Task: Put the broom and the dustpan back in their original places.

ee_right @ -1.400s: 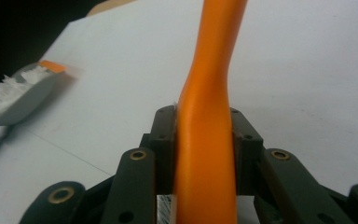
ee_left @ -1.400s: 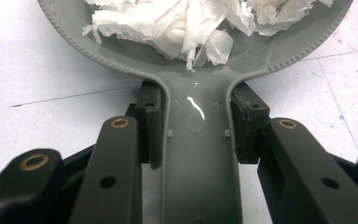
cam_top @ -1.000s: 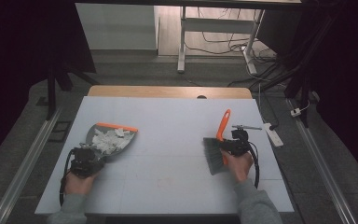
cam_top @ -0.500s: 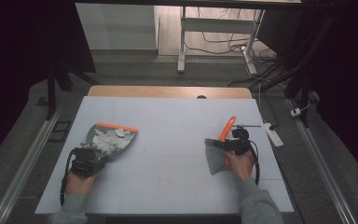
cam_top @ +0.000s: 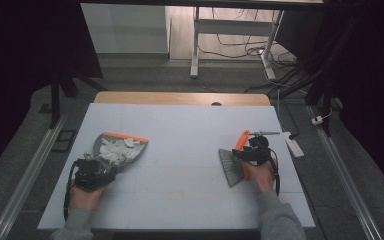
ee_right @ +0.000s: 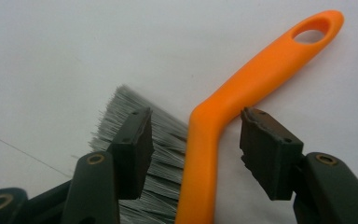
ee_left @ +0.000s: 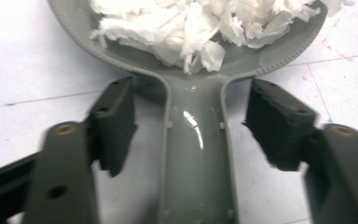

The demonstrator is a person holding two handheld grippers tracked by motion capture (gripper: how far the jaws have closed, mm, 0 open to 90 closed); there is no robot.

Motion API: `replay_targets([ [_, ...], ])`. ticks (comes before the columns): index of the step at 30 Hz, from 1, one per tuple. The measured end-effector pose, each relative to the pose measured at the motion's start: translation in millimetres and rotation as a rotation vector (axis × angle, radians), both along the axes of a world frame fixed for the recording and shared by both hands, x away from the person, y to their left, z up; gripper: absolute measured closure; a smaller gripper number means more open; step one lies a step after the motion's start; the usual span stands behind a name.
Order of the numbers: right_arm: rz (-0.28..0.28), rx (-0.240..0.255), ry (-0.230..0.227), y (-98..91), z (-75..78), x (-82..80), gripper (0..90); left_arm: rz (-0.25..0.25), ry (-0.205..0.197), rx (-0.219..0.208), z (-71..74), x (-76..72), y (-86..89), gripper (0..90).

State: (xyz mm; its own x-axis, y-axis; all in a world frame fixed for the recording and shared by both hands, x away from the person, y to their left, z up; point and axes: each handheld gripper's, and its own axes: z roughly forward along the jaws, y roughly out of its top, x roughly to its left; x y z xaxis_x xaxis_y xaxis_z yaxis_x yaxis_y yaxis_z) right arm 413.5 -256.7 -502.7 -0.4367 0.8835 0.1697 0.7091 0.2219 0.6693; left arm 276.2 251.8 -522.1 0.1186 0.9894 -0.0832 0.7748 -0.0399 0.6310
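A grey dustpan with an orange lip lies on the white table at the left, holding white paper scraps. My left gripper straddles the dustpan's handle. Its jaws have just been opening, and a gap shows on each side. At the right lies a hand brush with an orange handle and grey bristles. My right gripper stands around that handle. Its jaws have also just been opening, and neither pad touches the handle. From above, the left gripper and right gripper each sit in a hand.
A wooden strip borders the table's far edge. A white power strip lies by the right edge. Beyond the table, a metal-legged desk and cables stand on the floor. Rails run along both sides.
The tip of the brush's orange handle has sunk toward the table, and the brush now lies flat. The dustpan and both hands have stayed in place.
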Motion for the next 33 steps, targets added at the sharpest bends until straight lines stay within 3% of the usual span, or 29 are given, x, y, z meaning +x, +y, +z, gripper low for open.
replay_targets([
  [4,0.006,0.027,-0.035,-7.5,8.4,-3.1,42.9,-0.017,-0.049,0.003,7.2,-6.4,0.9,24.5],
  [13,0.061,0.048,-0.072,-21.4,18.0,-11.7,43.9,-0.073,-0.106,0.005,14.9,-10.5,2.0,22.5],
  [24,0.146,0.009,-0.097,-21.0,16.0,-28.8,44.0,-0.200,-0.129,-0.026,22.8,-8.0,4.2,22.6],
  [33,0.213,-0.013,-0.138,-20.1,14.3,-44.1,44.0,-0.292,-0.123,-0.023,21.2,-3.5,3.3,23.2],
])
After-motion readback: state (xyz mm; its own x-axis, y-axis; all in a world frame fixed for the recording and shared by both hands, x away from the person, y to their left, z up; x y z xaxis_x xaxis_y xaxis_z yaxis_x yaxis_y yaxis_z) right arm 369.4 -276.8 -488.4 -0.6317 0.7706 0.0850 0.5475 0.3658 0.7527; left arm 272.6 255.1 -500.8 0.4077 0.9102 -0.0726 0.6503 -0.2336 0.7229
